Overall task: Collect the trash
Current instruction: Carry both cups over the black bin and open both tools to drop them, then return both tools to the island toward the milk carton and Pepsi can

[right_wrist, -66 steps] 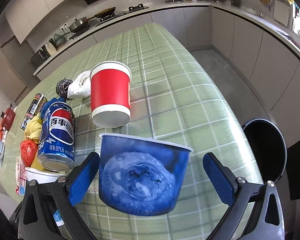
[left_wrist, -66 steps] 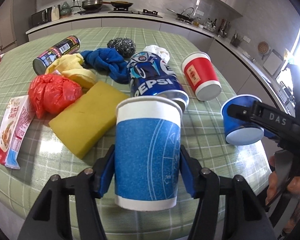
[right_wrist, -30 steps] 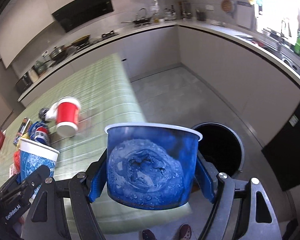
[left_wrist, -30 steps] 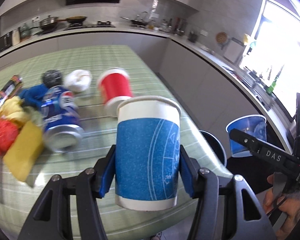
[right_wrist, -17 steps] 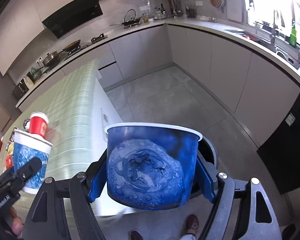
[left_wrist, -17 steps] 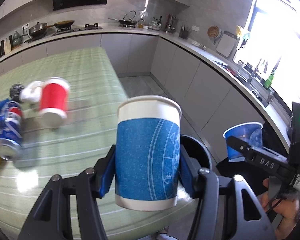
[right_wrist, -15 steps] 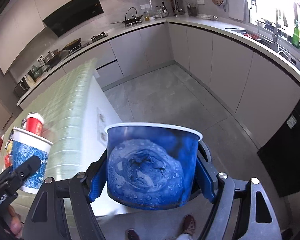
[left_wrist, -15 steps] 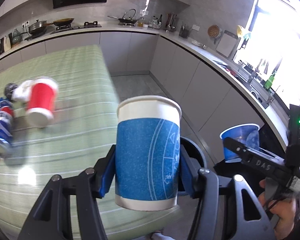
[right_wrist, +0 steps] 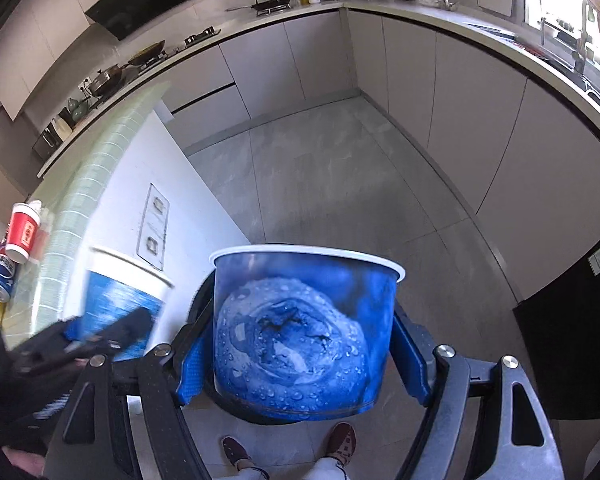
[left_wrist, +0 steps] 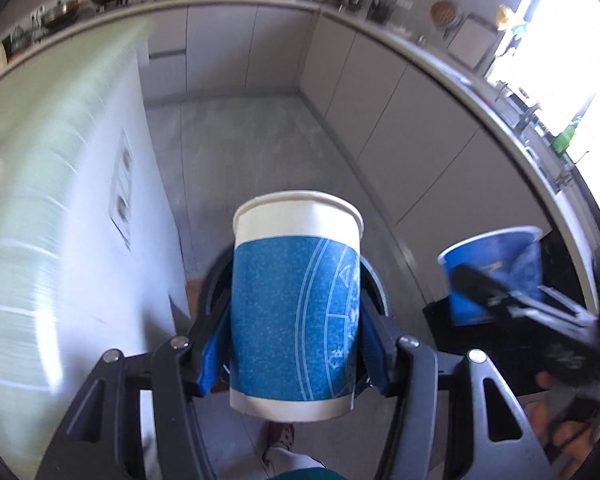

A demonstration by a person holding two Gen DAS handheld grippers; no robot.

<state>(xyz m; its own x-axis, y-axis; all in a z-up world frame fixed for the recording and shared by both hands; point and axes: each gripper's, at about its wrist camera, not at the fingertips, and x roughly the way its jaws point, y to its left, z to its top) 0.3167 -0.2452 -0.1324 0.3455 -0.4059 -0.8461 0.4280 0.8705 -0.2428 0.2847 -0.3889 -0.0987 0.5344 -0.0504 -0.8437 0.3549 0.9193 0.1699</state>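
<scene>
My left gripper (left_wrist: 294,344) is shut on a tall blue and white paper cup (left_wrist: 296,300), held upright over the black round trash bin (left_wrist: 376,280) on the floor. My right gripper (right_wrist: 300,356) is shut on a wide dark blue paper bowl (right_wrist: 304,332), held upright above the same bin (right_wrist: 198,304), which is mostly hidden behind it. The bowl also shows at the right of the left wrist view (left_wrist: 496,264). The cup shows blurred at the left of the right wrist view (right_wrist: 116,292).
The green checked table (right_wrist: 80,184) lies to the left, with a red cup (right_wrist: 22,232) and a Pepsi can (right_wrist: 2,276) on it. Its white side panel (right_wrist: 152,200) stands beside the bin. Grey cabinets line the far walls. The person's feet (right_wrist: 340,446) are below.
Both grippers have swung right, off the table, and now hold the cup and the bowl over the trash bin on the floor. The grips have not changed.
</scene>
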